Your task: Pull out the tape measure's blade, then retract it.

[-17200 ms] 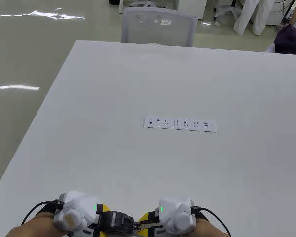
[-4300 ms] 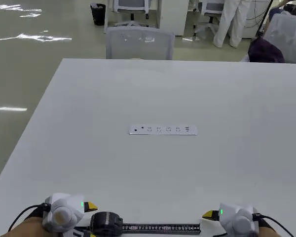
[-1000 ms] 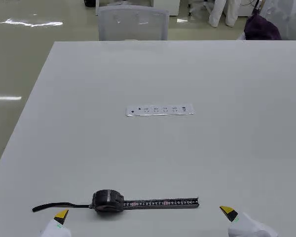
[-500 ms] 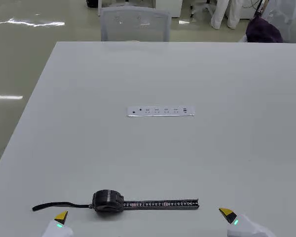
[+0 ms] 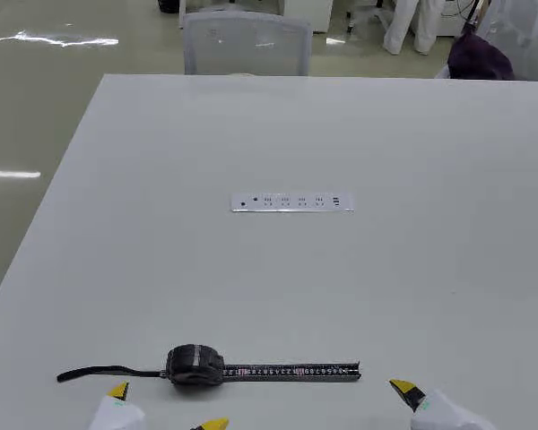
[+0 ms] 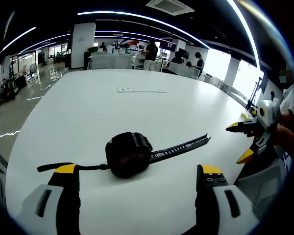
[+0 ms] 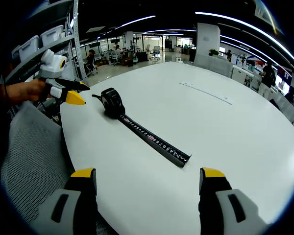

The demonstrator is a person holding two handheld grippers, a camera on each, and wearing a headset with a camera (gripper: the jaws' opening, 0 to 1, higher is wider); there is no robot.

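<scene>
Viewing along the left gripper view first: the left tool (image 6: 138,169) stands with jaws spread wide and nothing between them. The tape measure (image 6: 129,154) lies on the white counter (image 6: 88,107) just ahead, apart from both jaws. Its blade (image 6: 181,147) runs out flat to the right, and its strap (image 6: 90,167) trails to the left. The right tool (image 6: 241,142) hangs off the counter edge beyond the blade tip, jaws parted and empty. In the right gripper view, that tool's own jaws stand wide apart with nothing held. The blade's hooked end lies near them but clear of both, and the case sits at the far end beside the left tool. In the head view, tape measure and blade lie along the near edge of the counter. One tool is near each end, neither touching. A power strip (image 5: 291,202) lies well apart at mid-counter, and a chair (image 5: 244,43) stands at the far side. Assessment: the pull-out appears done, since a good length of blade lies exposed and resting unaided. Retraction is not yet done. The only housing of note is the black case, which I judge to hold the rest of the coiled blade.
</scene>
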